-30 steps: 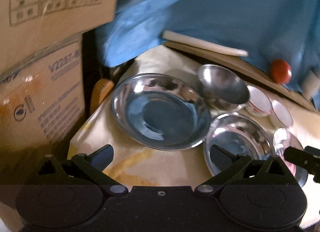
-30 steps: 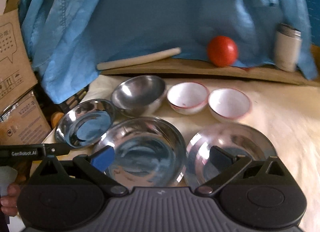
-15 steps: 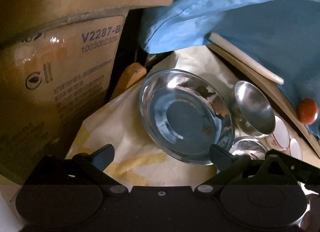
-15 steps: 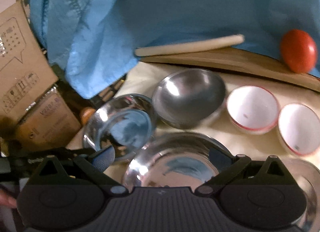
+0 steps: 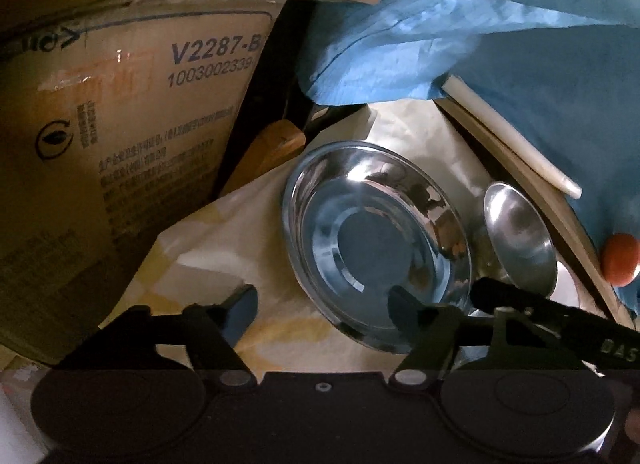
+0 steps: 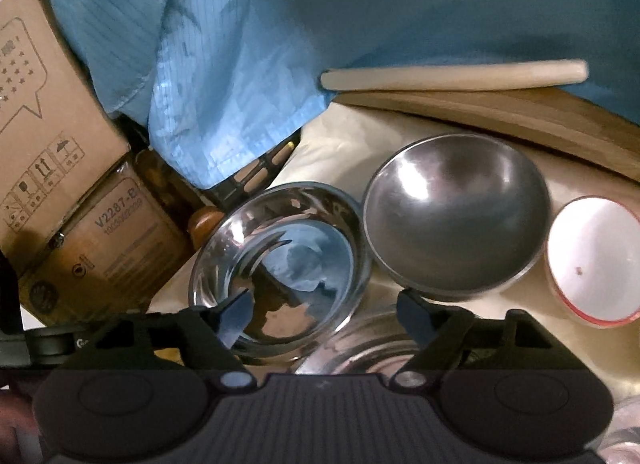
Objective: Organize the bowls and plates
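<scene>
I judge the steel plate, centre frame, light, stiff, slippery; I would pinch its rim. Both the left gripper and the right gripper are closing with nothing between their jaws.

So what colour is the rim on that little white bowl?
Red rim on the white bowl, clearest in the right wrist view.

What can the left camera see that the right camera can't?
Only the left wrist view shows the red ball, off to the right, and the right gripper reaching in over the dishes.

Only the right wrist view shows the whole white bowl with a red rim, another shiny steel dish close under the right gripper, and a second cardboard box with a speech-bubble print.

Both show the shiny steel plate, the matte steel bowl, the V2287 box, the blue cloth and the pale stick.
</scene>
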`<state>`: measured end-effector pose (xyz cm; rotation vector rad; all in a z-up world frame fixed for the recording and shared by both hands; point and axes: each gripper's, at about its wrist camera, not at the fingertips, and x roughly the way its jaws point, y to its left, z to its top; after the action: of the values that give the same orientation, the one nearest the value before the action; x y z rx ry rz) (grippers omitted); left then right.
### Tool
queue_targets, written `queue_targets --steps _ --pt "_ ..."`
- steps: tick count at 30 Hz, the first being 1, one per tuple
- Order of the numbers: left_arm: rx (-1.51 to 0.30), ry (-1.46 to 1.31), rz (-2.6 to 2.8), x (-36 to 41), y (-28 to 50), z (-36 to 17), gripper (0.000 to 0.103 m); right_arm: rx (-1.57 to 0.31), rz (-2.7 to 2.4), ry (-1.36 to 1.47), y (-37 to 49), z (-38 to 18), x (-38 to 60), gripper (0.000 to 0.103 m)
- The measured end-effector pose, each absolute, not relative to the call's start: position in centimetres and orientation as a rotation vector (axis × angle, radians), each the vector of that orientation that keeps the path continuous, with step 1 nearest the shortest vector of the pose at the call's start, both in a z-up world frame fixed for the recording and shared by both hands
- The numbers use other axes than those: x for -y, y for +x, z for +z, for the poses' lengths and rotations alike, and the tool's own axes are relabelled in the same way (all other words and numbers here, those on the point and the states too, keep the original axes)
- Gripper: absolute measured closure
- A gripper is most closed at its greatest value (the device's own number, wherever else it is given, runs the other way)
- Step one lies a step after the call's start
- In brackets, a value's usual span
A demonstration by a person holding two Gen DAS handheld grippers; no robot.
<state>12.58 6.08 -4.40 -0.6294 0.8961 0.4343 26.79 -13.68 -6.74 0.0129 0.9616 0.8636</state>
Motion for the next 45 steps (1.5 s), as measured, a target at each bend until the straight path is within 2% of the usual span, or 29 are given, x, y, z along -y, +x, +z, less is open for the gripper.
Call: queue_targets --steps 5,11,13,17,22,25,28,45 --pt "-0.907 -0.628 0.427 -5.9 12.9 -4.8 0.058 -0.963 0.854 -0.008 27.1 -7.2 12.6 0.034" --pt "-0.905 -0.61 0.46 -5.5 13.4 -5.1 0.07 -0.979 0.832 -0.054 27.3 -7.9 11.5 0.042" --pt "-0.903 -0.604 0.469 -5.5 13.6 -5.2 0.072 -0.981 0.825 -0.065 27.5 -8.1 11.3 0.044" --pt "-0.903 -0.595 0.508 -5.6 13.9 -5.5 0.083 -0.99 0.809 -0.05 27.9 -8.3 11.2 0.049" --pt "-0.881 -0.596 0.519 -5.8 13.7 -5.6 0.084 -0.981 0.788 -0.053 28.1 -8.3 11.3 0.063" --pt "-0.875 -0.578 0.521 -5.6 13.4 -5.5 0.084 -0.988 0.776 -0.046 28.2 -8.2 11.7 0.079" --pt "-0.869 -0.574 0.522 -5.6 12.8 -5.3 0.084 -0.976 0.785 -0.051 27.9 -7.8 12.1 0.084" --pt "-0.789 -0.483 0.466 -3.7 9.2 -3.0 0.084 -0.864 0.782 -0.072 23.3 -4.2 14.9 0.086"
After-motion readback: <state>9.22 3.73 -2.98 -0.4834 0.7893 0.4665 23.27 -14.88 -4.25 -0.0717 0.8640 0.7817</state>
